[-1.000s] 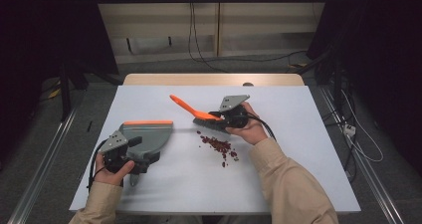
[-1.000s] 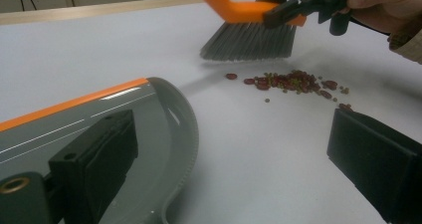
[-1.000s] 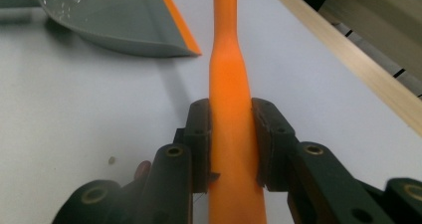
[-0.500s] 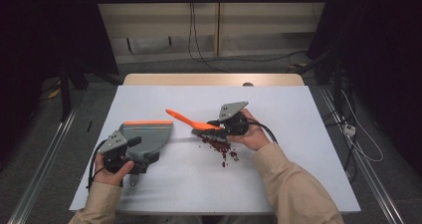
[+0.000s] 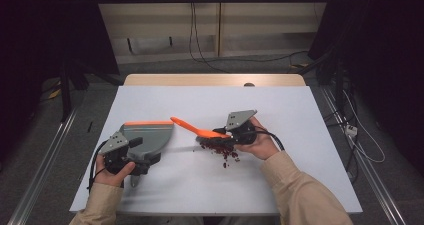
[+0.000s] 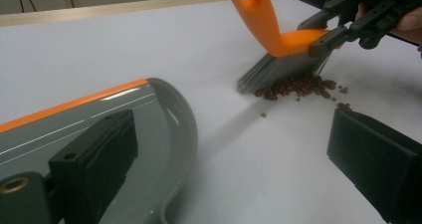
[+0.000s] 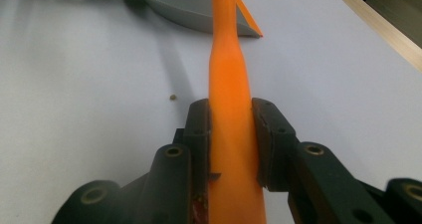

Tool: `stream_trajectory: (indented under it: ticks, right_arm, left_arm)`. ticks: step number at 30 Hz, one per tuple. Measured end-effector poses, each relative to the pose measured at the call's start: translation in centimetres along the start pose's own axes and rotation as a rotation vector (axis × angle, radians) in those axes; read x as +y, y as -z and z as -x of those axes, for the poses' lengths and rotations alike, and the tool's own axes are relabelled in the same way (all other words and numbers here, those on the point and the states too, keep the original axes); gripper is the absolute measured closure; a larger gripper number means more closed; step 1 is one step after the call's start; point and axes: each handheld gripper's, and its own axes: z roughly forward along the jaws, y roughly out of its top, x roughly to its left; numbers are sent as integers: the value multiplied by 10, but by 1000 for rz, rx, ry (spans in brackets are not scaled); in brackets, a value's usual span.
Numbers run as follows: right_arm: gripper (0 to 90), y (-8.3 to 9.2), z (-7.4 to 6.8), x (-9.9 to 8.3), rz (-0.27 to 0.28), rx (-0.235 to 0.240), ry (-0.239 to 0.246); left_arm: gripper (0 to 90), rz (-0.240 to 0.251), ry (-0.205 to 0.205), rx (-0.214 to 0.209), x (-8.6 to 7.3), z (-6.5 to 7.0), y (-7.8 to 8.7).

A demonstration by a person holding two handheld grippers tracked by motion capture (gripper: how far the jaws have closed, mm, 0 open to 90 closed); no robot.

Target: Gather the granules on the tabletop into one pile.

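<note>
A grey dustpan (image 5: 150, 135) with an orange lip lies at the left of the white table. My left gripper (image 5: 127, 152) sits at its near end. In the left gripper view the jaws (image 6: 229, 129) stand wide apart, one over the dustpan (image 6: 74, 119) and the other over bare table. My right gripper (image 5: 227, 133) is shut on the handle of an orange brush (image 5: 192, 127), and the pads press both sides of the handle (image 7: 231, 74). The grey bristles rest on the table against a small heap of dark red beans (image 5: 225, 150), to the right of the dustpan's mouth.
The white sheet (image 5: 300, 115) covers a wooden table whose far edge (image 5: 215, 80) shows. Loose beans (image 6: 343, 104) lie scattered around the heap, and one (image 7: 172, 97) sits apart. Cables run over the floor behind the table and on its right.
My right gripper has brought the brush nearer and slightly left, lowering the bristles onto the bean heap. The left gripper and dustpan have stayed put.
</note>
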Motion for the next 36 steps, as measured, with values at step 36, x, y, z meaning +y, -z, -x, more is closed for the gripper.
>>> stream_trajectory:
  ticks: [36]
  right_arm:
    - [717, 9, -31, 19, 157, -228, -440]
  left_arm:
    - [54, 2, -15, -19, 1, 3, -1]
